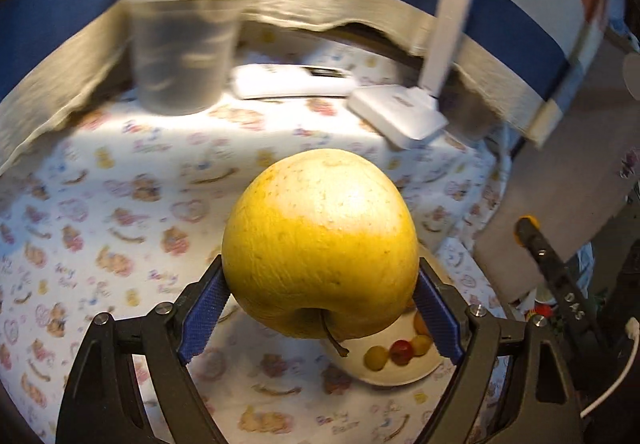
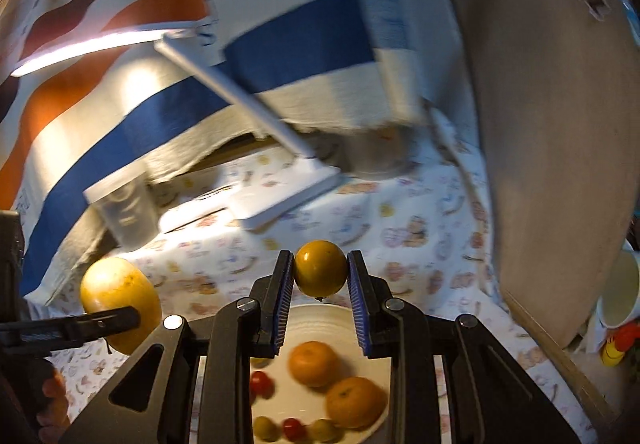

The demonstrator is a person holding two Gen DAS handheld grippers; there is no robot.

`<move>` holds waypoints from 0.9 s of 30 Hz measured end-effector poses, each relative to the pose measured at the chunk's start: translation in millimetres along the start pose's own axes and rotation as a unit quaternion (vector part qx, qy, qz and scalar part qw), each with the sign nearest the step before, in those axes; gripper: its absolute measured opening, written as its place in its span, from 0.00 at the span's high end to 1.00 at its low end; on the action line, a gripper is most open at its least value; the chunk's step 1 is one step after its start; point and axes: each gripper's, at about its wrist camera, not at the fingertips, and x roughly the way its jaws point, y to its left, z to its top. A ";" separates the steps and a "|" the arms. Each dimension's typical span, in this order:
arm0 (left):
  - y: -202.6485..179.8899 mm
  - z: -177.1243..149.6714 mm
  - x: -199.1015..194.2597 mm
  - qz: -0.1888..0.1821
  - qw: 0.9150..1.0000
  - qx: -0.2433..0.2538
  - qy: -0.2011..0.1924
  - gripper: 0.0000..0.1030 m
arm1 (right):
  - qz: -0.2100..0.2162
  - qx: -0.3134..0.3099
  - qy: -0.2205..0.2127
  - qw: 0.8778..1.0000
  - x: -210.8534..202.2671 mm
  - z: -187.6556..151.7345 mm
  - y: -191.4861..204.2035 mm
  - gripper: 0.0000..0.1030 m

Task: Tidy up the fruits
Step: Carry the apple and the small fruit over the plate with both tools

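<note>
A large yellow apple fills the left wrist view, stem toward the camera, and my left gripper is shut on it, both blue pads pressed to its sides, above the patterned cloth. In the right wrist view the same apple hangs at the left. My right gripper is shut on a small yellow-green round fruit held over a white plate. On the plate lie two oranges and several small red and yellow tomatoes.
A clear plastic cup stands at the back left, a white lamp base with its arm at the back right, a flat white box between them. Striped fabric hangs behind. A board leans at the right.
</note>
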 end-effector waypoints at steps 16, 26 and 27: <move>-62.9 11.6 84.6 -0.030 0.996 0.071 0.045 0.16 | -0.009 0.019 0.022 1.000 9.1 -4.2 -21.6 0.73; -66.7 12.4 121.6 -0.021 0.994 0.081 0.067 0.16 | 0.010 0.031 0.060 0.998 22.7 -11.5 -24.6 0.73; -64.8 12.5 125.5 -0.020 0.994 0.078 0.069 0.16 | 0.009 0.029 0.063 0.998 24.1 -12.8 -23.8 0.73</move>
